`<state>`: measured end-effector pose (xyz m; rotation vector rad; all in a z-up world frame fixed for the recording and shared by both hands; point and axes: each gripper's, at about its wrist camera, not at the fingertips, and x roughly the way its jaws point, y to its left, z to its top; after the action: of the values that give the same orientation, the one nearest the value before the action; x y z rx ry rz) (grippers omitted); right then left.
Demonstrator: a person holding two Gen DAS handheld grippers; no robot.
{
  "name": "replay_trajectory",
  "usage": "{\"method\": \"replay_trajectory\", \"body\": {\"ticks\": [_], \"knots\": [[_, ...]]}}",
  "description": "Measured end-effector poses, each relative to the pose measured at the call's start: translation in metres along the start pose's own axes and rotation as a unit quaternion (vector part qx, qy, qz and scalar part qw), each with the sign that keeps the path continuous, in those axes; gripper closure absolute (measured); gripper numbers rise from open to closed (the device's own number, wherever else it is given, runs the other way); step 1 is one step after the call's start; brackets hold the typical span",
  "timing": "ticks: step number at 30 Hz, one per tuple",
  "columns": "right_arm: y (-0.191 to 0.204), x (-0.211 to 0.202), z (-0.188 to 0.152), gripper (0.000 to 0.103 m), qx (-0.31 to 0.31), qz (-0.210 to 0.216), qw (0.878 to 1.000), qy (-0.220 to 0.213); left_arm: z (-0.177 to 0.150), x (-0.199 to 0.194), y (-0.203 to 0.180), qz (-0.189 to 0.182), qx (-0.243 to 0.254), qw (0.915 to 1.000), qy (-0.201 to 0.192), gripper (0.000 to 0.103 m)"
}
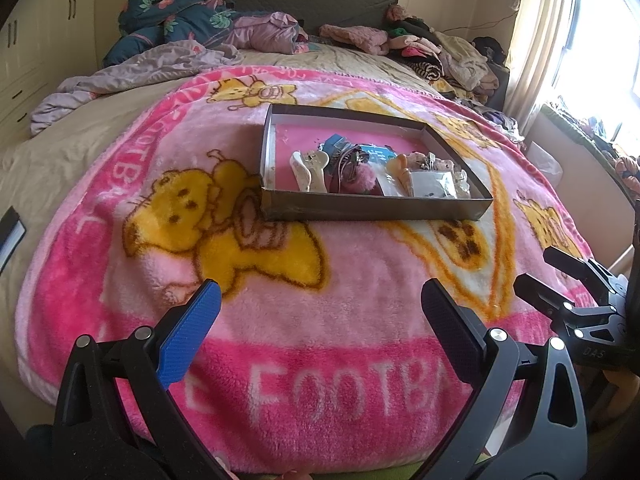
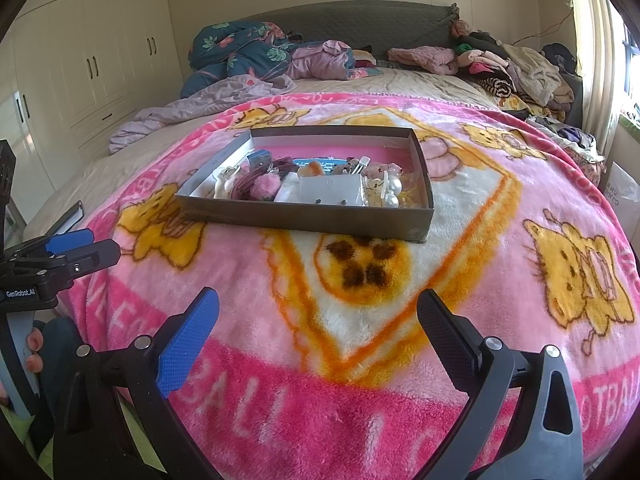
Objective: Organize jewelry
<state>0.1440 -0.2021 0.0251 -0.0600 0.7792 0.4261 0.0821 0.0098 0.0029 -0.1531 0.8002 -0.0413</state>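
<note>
- Ahead of both grippers we see a shallow dark box (image 1: 372,204) on a pink blanket (image 1: 320,320), with bare blanket between it and our fingertips; nothing stands in the way.
- The jewelry (image 2: 320,186) lies heaped in the box's near half: a pink pompom (image 2: 264,188), pearl beads (image 2: 394,194), a white card (image 2: 332,192) and a white clip (image 1: 302,168) among it. The far half shows pink lining.
- Beyond the box, a rumpled dark floral quilt (image 1: 176,12) and piles of clothes (image 1: 452,52) lie against the headboard; cupboards (image 2: 92,60) stand far left of the right gripper, and a curtain (image 1: 532,40) hangs far right of the left one.
- The heap is tangled, and we cannot tell single pieces apart beyond those named. The box's near wall hides its lowest items.
- Our left gripper (image 1: 320,320) hovers over the blanket's near edge, fingers spread wide and holding nothing, the box ahead and slightly right.
- Our right gripper (image 2: 318,322) is likewise spread wide and empty, the box ahead and slightly left.
- Each gripper shows at the other's view edge: the right one at the far right, the left one at the far left, with fingertips (image 2: 34,350) of a hand on its handle.
</note>
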Motion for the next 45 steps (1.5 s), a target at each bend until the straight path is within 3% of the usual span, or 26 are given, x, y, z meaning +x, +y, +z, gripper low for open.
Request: {"method": "replay_trajectory", "body": {"ticks": [45], "knots": [[0.0005,0.0002,-0.0003,0.007,-0.001,-0.001,1.000,0.000,-0.0016,-0.0010,0.0027,0.000,-0.001,1.0000,0.000,0.011]]}}
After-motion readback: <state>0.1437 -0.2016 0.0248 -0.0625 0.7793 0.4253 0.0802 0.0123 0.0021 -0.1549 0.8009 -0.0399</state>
